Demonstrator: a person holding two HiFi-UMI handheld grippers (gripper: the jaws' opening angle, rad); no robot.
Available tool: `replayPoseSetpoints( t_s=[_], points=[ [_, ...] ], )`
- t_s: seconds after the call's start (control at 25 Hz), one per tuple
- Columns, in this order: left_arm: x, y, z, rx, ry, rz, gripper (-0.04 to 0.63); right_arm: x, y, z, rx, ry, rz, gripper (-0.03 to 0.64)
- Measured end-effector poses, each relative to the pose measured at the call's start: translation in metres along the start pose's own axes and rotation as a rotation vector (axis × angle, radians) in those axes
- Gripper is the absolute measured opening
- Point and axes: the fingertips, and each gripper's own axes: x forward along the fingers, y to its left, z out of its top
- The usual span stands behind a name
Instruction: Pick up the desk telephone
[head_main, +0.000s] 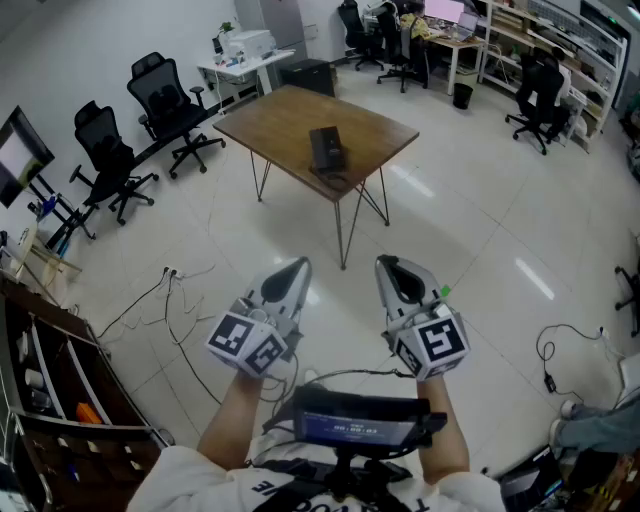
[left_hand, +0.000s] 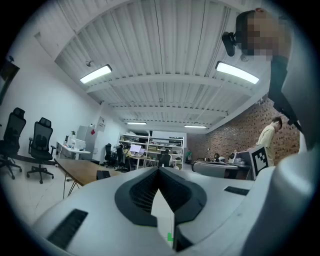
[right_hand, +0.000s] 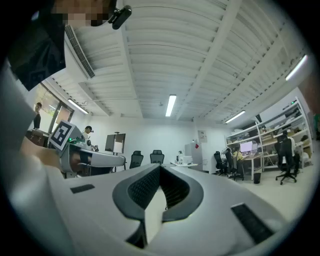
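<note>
- Head view: the desk telephone (head_main: 327, 150) lies on the wooden table (head_main: 270, 115), across open floor at 12 o'clock from both grippers. The left gripper (head_main: 298, 266) and right gripper (head_main: 386, 264) are held close to the person's body, well apart from the table.
- Left gripper view: the jaws of the left gripper (left_hand: 159, 170) are pressed together with nothing between them. The table edge shows at 9 o'clock.
- Right gripper view: the jaws of the right gripper (right_hand: 160, 167) are likewise together and empty, and no telephone is in sight.
- Progress: nothing is done yet. Approach, opening, grasp and lift all remain.
</note>
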Motion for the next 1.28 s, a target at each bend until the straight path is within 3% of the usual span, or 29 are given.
replayPoseSetpoints(
  t_s=[0.28, 0.76, 1.28],
  points=[
    [0.041, 0.029, -0.011, -0.015, -0.014, -0.027, 0.005, 0.039, -0.03, -0.003, -0.016, -0.006, -0.01, 0.003],
    [0.136, 0.144, -0.031, -0.041, 0.018, -0.051, 0.005, 0.163, -0.096, -0.034, 0.008, 0.035, -0.062, 0.003],
    [0.213, 0.242, -0.029, -0.108, -0.004, -0.117, 0.005, 0.277, -0.128, -0.045, -0.008, 0.112, -0.088, 0.005]
  ],
)
